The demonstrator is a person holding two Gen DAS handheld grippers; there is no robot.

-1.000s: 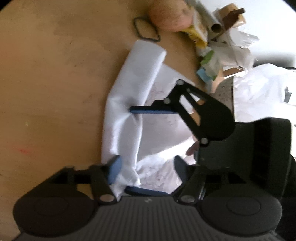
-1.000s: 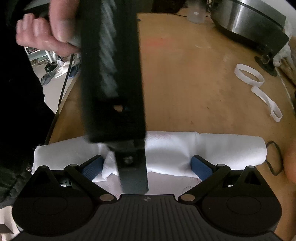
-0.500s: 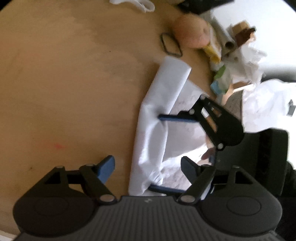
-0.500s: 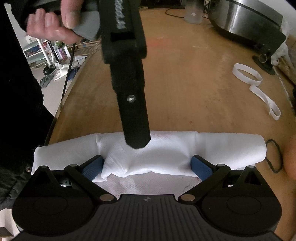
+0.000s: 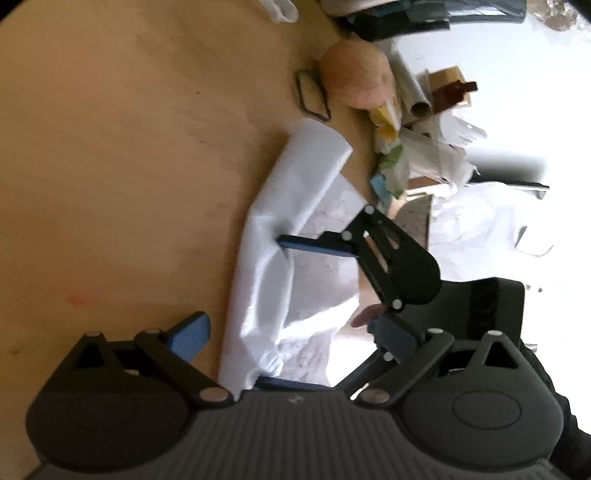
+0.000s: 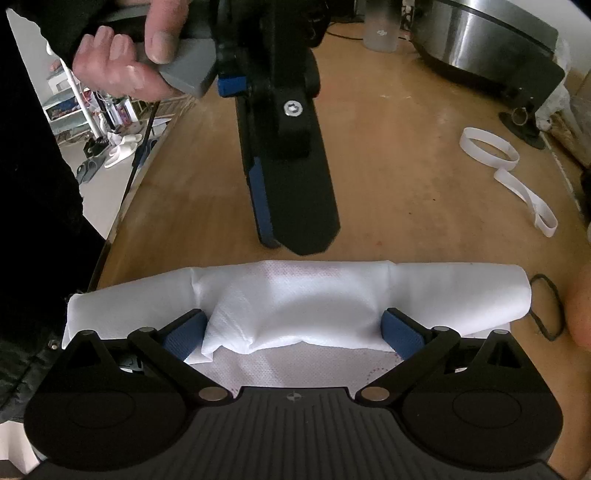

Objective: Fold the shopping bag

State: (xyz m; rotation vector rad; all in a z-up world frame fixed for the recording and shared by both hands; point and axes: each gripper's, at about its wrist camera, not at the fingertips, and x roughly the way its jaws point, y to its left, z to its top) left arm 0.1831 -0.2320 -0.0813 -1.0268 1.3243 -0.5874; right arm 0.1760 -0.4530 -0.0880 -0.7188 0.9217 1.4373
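Observation:
The white shopping bag [image 6: 295, 295] lies on the wooden table [image 6: 406, 206], its far edge rolled into a long thick fold. My right gripper [image 6: 293, 325] is shut on the middle of that fold, which bunches between its blue pads [image 6: 184, 334]. In the left wrist view the bag [image 5: 291, 206] runs away from me, with the right gripper [image 5: 273, 310] clamped across it. My left gripper [image 5: 291, 328] has its jaws opening wide. The bag's near end lies between them, untouched by either pad. From the right wrist view the left gripper [image 6: 291, 243] hangs just beyond the fold.
A black rubber band [image 6: 550, 306] lies at the bag's right end, next to a peach round thing [image 5: 354, 74] and a pile of paper and packaging [image 5: 424, 140]. White strap loops [image 6: 509, 173], a silver appliance [image 6: 491, 48] and a clear bottle [image 6: 380, 29] are farther back. The table edge [image 6: 122, 221] runs along the left.
My left gripper let go of the bag's end, spread its jaws wide and drew back off the fold. The right gripper kept its hold without moving.

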